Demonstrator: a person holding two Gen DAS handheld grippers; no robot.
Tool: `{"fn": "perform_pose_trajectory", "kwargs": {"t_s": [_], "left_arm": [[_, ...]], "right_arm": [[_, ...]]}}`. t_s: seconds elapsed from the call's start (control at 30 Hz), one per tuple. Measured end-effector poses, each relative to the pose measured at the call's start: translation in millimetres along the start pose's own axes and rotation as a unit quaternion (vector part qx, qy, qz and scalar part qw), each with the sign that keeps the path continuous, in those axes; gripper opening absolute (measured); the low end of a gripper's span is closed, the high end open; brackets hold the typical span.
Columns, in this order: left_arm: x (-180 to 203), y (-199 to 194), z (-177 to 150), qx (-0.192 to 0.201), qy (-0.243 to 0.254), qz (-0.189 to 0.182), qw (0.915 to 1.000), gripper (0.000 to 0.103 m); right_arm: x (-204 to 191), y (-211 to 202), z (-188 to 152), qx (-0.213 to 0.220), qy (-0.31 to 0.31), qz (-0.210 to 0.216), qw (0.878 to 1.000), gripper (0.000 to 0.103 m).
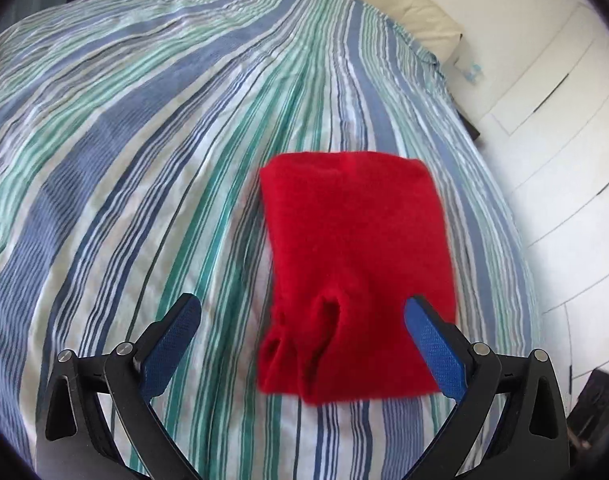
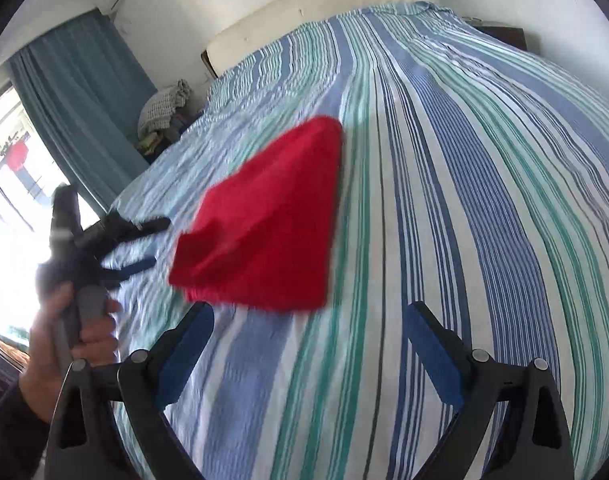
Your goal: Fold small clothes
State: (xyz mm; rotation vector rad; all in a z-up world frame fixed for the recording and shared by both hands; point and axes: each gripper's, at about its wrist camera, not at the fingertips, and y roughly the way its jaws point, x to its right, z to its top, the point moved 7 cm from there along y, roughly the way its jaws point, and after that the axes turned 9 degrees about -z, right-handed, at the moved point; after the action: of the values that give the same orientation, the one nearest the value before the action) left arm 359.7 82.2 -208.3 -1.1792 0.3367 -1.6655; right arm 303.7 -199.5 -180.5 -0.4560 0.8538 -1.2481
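Between the spread blue pads of the left gripper lay the near hem of the folded red garment, ungripped, the jaws standing wide. The right gripper likewise gaped, holding nothing, just near of the garment's edge. The garment rested flat on the striped bedspread. Far off sat a cream headboard; at far left hung a blue curtain.
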Motion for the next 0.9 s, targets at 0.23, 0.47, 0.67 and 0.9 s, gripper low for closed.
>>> {"fn": "perform_pose_trajectory", "kwargs": {"t_s": [0.23, 0.47, 0.67, 0.9], "left_arm": [[-19, 53, 5, -0.047, 0.006, 0.018, 0.9987, 0.101], [7, 57, 8, -0.056, 0.041, -0.008, 0.9975, 0.02], [37, -3, 33, 0.007, 0.082, -0.027, 0.9962, 0.019], [36, -16, 46, -0.008, 0.098, 0.01, 0.9951, 0.046]], "right_arm": [[-8, 113, 74, -0.049, 0.068, 0.06, 0.995, 0.096], [-54, 165, 62, -0.081, -0.031, -0.027, 0.996, 0.035], [-112, 85, 94, 0.034, -0.13, -0.03, 0.99, 0.031], [-110, 80, 119, 0.024, -0.065, -0.019, 0.997, 0.056]]}}
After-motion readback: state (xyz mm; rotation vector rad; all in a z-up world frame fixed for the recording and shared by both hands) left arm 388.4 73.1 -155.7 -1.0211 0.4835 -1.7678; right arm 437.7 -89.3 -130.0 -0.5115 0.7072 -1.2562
